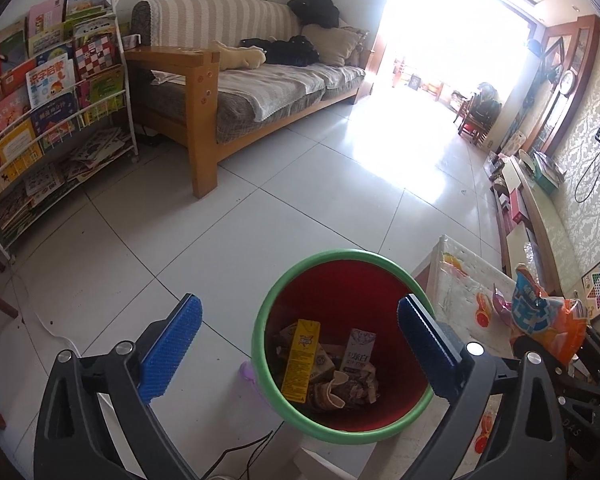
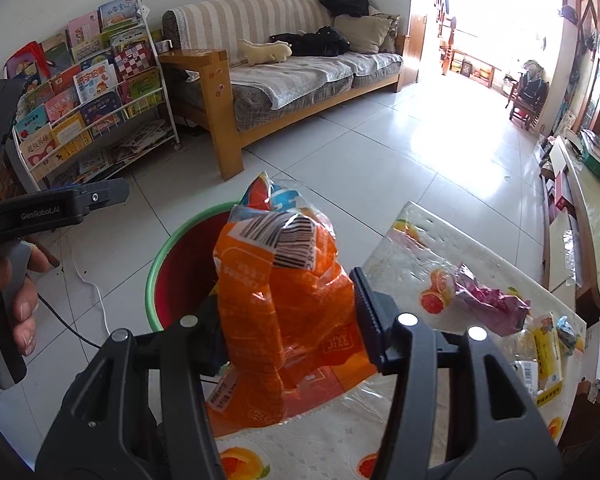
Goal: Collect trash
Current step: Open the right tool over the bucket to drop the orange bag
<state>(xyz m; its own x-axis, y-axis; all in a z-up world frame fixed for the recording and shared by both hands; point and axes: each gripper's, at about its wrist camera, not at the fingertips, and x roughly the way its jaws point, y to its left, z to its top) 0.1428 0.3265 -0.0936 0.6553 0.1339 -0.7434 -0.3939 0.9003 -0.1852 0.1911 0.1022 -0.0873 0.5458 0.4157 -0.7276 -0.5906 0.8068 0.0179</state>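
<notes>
You are in a living room with a pale tiled floor (image 1: 228,240), a wooden-framed sofa (image 1: 256,84) against the far wall, and a wire rack of children's books (image 1: 48,92) at the far left. Near you on the floor stands a bin (image 1: 342,258) with a green rim and red inside, just beside the left edge of a table (image 2: 380,432) covered in a fruit-print cloth. Inside the bin lie a yellow carton (image 1: 301,360) leaning upright, a white and purple carton (image 1: 358,350) to its right, and crumpled brown paper scraps (image 1: 336,390) at the bottom. Your left gripper (image 1: 298,354) hangs above the bin with its blue-padded jaws spread wide and nothing between them; the bin's mouth shows in the gap. Your right gripper (image 2: 288,328) sits to the right, over the near table edge, its jaws clenched on an orange snack bag (image 2: 284,292) that stands crumpled and upright, barcode facing you, in front of the bin's rim. Farther right on the table rest a crumpled purple wrapper (image 2: 488,300) and a yellow packet (image 2: 546,352), well apart from the bag. Your left hand (image 2: 18,300) grips its handle at the left edge of the right view.
</notes>
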